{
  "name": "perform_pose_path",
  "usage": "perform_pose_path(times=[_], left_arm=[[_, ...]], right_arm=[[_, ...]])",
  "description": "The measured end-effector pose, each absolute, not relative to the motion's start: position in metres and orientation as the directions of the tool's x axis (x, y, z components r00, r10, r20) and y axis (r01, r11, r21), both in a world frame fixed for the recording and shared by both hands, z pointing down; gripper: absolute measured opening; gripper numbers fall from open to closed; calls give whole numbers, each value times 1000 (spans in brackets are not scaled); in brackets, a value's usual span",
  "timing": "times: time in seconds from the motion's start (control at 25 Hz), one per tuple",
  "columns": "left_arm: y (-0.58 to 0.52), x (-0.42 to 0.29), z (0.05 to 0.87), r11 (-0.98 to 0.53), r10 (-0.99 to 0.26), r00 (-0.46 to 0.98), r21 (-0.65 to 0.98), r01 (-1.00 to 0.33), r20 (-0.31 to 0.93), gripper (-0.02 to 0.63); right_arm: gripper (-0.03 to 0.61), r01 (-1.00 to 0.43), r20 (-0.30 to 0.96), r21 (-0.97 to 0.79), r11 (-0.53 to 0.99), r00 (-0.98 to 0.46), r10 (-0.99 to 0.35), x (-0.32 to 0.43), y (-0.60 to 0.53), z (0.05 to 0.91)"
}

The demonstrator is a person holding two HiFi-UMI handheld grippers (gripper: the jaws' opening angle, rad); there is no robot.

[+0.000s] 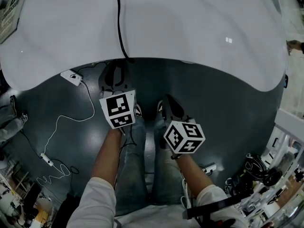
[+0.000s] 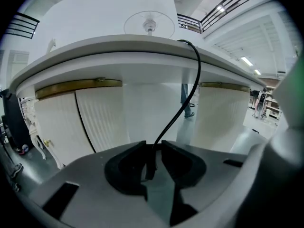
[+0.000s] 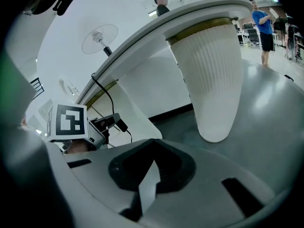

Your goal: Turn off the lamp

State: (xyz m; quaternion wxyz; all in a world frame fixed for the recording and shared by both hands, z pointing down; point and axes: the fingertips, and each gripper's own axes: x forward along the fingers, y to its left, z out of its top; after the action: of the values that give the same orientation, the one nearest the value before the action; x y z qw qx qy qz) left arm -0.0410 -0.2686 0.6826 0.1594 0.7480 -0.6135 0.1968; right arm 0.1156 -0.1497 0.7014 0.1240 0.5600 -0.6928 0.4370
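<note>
Black cord off white table, loose in parted left claw, right claw closed, floor charger

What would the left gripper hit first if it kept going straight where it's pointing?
The black cord, which hangs between the left gripper's fingers; behind it probably a white support under the table, though depth is unclear.

No legible text, brand, number or sign found in any view. The marker cube on the left tool and the marker cube on the right tool bear black-and-white square code patterns only, with no letters or digits. A board at the head view's upper left edge appears to carry print, too small to read.
</note>
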Motion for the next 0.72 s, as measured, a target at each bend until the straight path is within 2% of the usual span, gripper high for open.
perform_pose_path(times=[0.48,0.72], left_arm=[[-254,-32,647,-147,-857,138,20,-989,496,97],[-227,-33,629,-118,-827,121,41,-992,549,97]], right_arm=[[0,-882,640,-472,2,-344,-686,131,-154,660],[0,-879,627,-476,23,-358,-692,127,-159,627]])
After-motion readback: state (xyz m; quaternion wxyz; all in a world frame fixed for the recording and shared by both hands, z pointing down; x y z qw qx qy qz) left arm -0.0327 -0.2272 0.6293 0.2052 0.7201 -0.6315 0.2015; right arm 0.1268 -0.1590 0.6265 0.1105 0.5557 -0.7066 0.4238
